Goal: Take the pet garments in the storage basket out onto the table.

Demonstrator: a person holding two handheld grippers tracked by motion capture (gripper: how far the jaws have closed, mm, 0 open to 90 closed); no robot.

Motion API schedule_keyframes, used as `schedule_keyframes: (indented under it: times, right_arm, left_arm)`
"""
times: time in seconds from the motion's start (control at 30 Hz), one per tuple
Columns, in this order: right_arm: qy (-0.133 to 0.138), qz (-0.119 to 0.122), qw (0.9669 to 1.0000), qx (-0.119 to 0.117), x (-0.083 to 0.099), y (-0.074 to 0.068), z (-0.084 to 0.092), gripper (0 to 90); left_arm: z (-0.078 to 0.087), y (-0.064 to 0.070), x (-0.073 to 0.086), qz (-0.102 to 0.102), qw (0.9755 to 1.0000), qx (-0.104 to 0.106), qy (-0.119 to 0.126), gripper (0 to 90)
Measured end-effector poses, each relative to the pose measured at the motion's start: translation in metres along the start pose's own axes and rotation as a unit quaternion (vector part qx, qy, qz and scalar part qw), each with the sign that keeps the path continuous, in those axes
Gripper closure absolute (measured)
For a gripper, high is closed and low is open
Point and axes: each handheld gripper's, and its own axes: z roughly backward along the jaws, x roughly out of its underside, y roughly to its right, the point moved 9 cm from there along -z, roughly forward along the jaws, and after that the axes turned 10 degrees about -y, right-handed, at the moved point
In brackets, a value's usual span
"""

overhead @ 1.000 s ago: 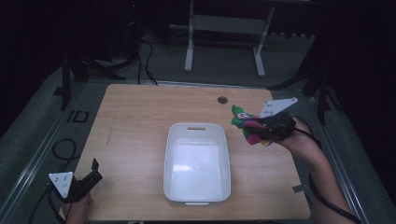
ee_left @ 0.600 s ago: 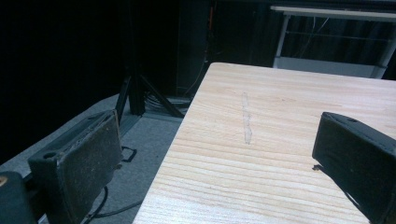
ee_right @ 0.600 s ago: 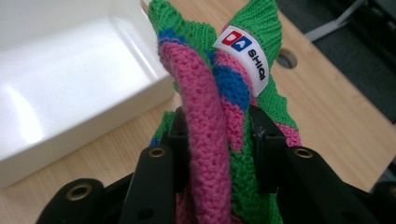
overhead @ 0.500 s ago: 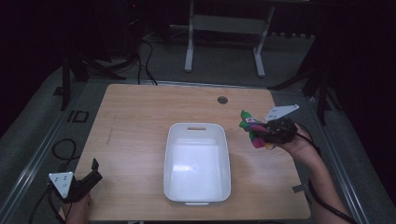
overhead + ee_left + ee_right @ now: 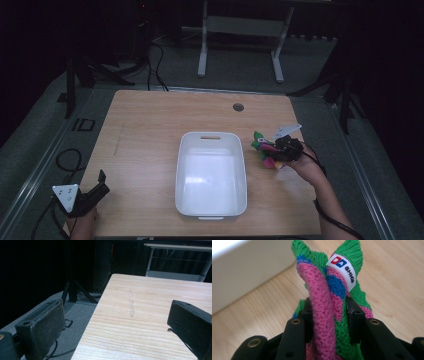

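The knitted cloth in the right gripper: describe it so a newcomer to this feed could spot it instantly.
Start at the white bin in the middle of the wooden table, then look just past its right rim. There the right gripper is shut on a bunched knitted cloth. It is striped pink, green and blue with a small white label, the one colourful item on the table.

I see a knitted cloth [image 5: 329, 322] in pink, green and blue stripes, with a white tag [image 5: 342, 268] carrying red and blue squares plus dark lettering. White bin [image 5: 212, 210]. Light wood-grain table [image 5: 145, 130] with one pale streak [image 5: 131, 303]. Black right gripper [image 5: 328, 315], black left gripper [image 5: 120, 322].
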Motion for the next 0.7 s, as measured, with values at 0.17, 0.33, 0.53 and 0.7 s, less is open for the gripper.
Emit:
schedule_keyframes:
  times: [0.17, 0.33, 0.53, 0.7]
  right_arm:
    - [-0.013, -0.016, 0.9998, -0.003, 0.010, 0.001, -0.021, 66.6]
    - [-0.026, -0.024, 0.9993, -0.011, 0.018, -0.001, -0.039, 66.0]
    - [-0.018, -0.043, 0.9989, -0.011, 0.019, -0.003, -0.050, 62.2]
    - [-0.023, -0.039, 0.9989, -0.010, 0.015, -0.004, -0.045, 49.2]
  left_arm:
    - [0.000, 0.000, 0.000, -0.001, 1.0000, 0.000, 0.002, 1.9]
    - [0.000, 0.000, 0.000, -0.001, 1.0000, 0.000, 0.001, 1.9]
    - [0.000, 0.001, 0.000, -0.002, 1.0000, 0.000, 0.001, 1.9]
    - [0.000, 0.000, 0.000, -0.001, 1.0000, 0.000, 0.001, 1.9]
